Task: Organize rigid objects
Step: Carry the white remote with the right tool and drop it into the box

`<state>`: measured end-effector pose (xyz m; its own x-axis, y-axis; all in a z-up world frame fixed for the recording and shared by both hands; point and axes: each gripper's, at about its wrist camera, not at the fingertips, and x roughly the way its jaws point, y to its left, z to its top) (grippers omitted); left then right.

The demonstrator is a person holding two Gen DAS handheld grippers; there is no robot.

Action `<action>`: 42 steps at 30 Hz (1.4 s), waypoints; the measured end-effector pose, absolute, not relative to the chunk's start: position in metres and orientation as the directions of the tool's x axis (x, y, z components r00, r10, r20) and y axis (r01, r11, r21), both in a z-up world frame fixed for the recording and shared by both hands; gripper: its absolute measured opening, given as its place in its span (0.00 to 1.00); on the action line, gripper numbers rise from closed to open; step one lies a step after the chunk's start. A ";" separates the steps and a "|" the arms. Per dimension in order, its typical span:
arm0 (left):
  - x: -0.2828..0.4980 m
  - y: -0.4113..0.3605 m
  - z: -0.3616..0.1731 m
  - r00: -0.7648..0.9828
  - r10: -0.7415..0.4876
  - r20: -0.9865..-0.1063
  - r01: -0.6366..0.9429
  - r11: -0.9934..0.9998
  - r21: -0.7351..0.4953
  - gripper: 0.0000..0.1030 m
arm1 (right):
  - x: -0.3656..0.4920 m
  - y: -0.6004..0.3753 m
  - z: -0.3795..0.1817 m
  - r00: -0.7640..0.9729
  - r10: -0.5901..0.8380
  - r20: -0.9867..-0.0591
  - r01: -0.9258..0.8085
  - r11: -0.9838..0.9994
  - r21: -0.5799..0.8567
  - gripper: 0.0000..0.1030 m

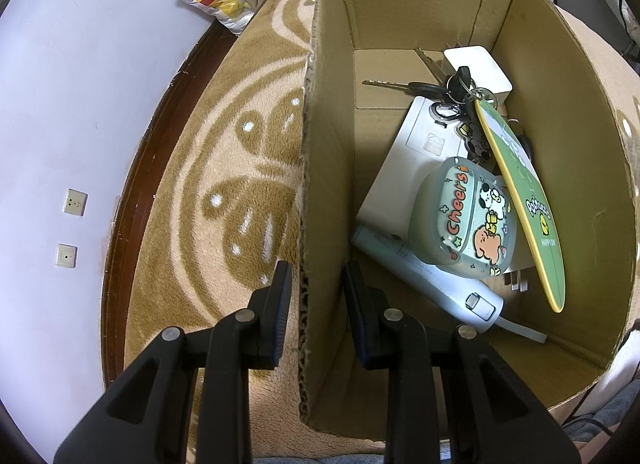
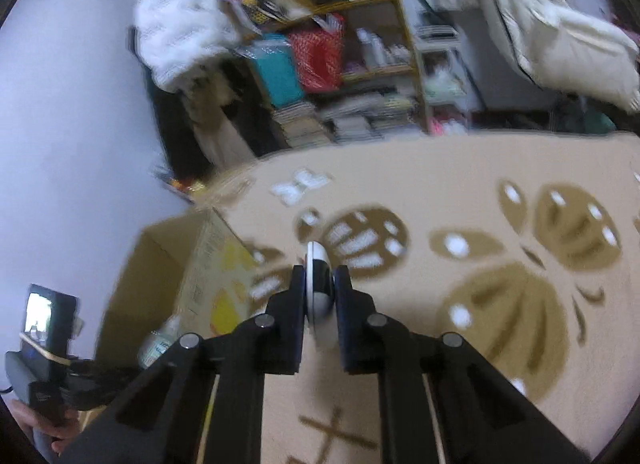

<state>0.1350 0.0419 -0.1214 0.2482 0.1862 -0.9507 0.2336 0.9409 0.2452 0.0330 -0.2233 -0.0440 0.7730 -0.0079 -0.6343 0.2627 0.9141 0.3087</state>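
The right hand-held gripper (image 2: pixel 319 278) pinched a small black-and-white disc (image 2: pixel 318 284) edge-on between its pads, above the rug (image 2: pixel 440 200); left hand-held gripper (image 1: pixel 316 284) clamped the cardboard box (image 1: pixel 324 184) wall.

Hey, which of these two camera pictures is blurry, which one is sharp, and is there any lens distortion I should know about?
Right wrist view: motion-smeared, the wooden shelves and tan patterned blanket streaked; the right claw and the black-and-white disc it pinches are clearer. Left wrist view: sharp, the "Cheers" lettering on the mint cartoon case readable; fisheye bows the brown cardboard box walls.
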 end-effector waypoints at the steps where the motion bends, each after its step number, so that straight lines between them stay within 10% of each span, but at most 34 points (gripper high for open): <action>1: 0.135 0.041 -0.121 0.249 0.189 -0.950 0.235 0.940 0.248 0.26 | 0.038 -0.222 -0.043 0.772 0.000 -0.636 0.253 0.918 0.307 0.14; 22: 0.136 0.042 -0.120 0.245 0.183 -0.952 0.231 0.943 0.240 0.26 | 0.058 -0.148 0.055 0.864 0.136 -0.485 0.015 0.955 0.295 0.14; 42: 0.138 0.047 -0.123 0.241 0.164 -0.957 0.218 0.951 0.218 0.26 | 0.109 -0.076 -0.008 0.791 0.175 -0.587 -0.038 0.971 0.238 0.14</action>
<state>0.1376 0.0473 -0.1230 0.2409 0.1640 -0.9566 0.2185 0.9512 0.2181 0.1092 -0.0759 -0.0077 0.7907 0.1751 -0.5866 -0.0385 0.9705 0.2379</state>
